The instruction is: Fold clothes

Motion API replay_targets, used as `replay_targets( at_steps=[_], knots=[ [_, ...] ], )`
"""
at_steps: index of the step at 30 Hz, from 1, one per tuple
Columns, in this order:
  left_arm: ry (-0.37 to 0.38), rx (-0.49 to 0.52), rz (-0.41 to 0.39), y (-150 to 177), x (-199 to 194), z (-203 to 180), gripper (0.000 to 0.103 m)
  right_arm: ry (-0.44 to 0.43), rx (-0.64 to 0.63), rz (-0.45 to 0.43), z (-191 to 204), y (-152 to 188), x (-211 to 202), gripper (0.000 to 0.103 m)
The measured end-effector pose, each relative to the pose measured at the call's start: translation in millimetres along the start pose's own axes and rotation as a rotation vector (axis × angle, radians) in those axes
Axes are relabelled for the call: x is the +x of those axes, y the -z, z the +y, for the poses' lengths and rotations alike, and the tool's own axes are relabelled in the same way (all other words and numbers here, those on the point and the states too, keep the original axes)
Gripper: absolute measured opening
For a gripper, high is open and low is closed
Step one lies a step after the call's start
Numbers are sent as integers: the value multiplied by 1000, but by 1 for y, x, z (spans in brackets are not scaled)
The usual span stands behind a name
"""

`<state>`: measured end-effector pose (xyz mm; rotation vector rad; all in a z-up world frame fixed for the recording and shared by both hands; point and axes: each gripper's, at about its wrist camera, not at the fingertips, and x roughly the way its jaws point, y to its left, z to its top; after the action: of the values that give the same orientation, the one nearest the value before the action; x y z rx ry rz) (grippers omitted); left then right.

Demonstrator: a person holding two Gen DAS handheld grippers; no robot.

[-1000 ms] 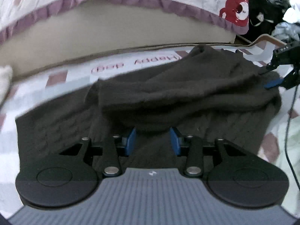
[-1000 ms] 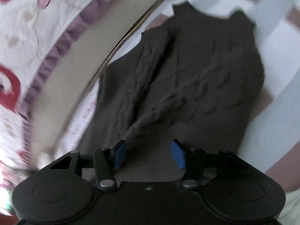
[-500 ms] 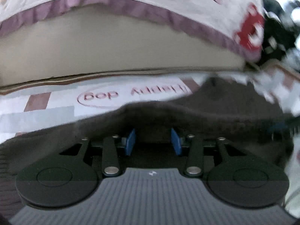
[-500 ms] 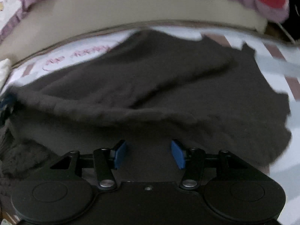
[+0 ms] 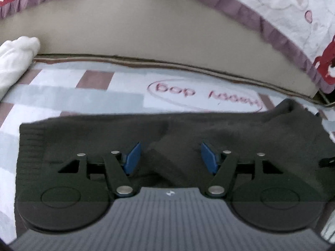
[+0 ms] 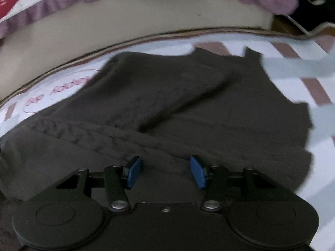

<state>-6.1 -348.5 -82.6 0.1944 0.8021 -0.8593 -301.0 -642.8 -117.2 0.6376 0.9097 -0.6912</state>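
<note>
A dark brown cable-knit sweater (image 5: 188, 129) lies folded on the checked sheet (image 5: 83, 96); it also shows in the right wrist view (image 6: 188, 104), with a sleeve laid across its body. My left gripper (image 5: 170, 156) is open, low over the sweater's near edge, with a fold of knit between the blue pads (image 5: 132, 156) but not clamped. My right gripper (image 6: 166, 171) is open just above the sweater's near part, holding nothing.
A beige mattress side (image 5: 146, 31) with a purple-frilled bear-print quilt (image 5: 282, 10) rises behind the sheet. A white cloth (image 5: 14, 54) lies at the far left. Dark clutter (image 6: 314, 6) sits at the right beyond the bed.
The sweater's raised half has been laid down flat. The left gripper's jaws have opened wider. Both grippers have drawn back towards the near edge.
</note>
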Motion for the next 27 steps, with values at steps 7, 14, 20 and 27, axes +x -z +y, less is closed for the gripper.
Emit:
replay_targets(
  at_steps=[7, 14, 20, 27],
  knots=[
    [-347, 429, -38, 16, 21, -46, 32, -25, 137, 80, -20, 24, -16, 61],
    [-60, 296, -75, 3, -49, -77, 47, -81, 451, -116, -98, 30, -73, 63],
    [244, 303, 18, 19, -33, -156, 47, -153, 619, -212, -175, 63, -68, 64],
    [384, 298, 158, 45, 15, -237, 44, -358, 644, -280, -199, 74, -43, 64]
  ],
)
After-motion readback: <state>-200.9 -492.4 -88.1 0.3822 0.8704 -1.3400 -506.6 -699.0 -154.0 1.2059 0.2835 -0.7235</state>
